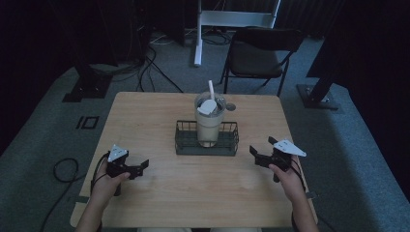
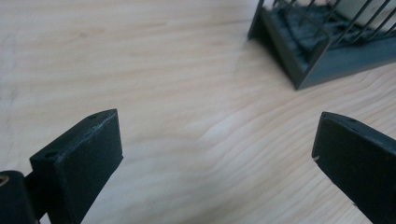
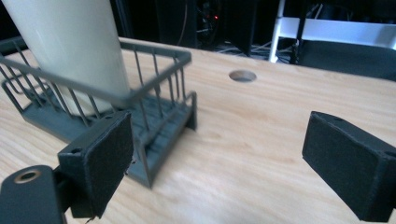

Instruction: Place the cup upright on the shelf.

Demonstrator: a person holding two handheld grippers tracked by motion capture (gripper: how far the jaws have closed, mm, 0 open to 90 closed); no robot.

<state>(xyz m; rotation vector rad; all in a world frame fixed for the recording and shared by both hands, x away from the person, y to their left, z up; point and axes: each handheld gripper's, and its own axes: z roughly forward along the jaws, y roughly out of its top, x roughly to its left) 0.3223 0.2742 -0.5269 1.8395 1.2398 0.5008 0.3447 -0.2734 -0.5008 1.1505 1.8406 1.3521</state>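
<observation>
Both grippers, left [image 1: 139, 168] and right [image 1: 257, 154], hover released near the table's [image 1: 145, 111] front edge. The reach has not begun; next likely comes closing on the tumbler [image 1: 209, 123] in the wire basket [image 1: 207, 147].

Black grippers [image 1: 138, 167], grey triangular plates [image 1: 117, 152]

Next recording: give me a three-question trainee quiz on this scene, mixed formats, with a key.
1. True or false: the tumbler stands inside the wire basket.
2. Multiple choice: how do the jaws of the left gripper stand? A) shut on the straw B) open over bare table C) shut on the basket rim.
3. Short answer: what sticks up out of the tumbler's lid?

Key
1. True; it stands upright inside the basket, mid-table.
2. B; both it and the right gripper are open and hold nothing, one on each side of the basket.
3. A white straw.
</observation>
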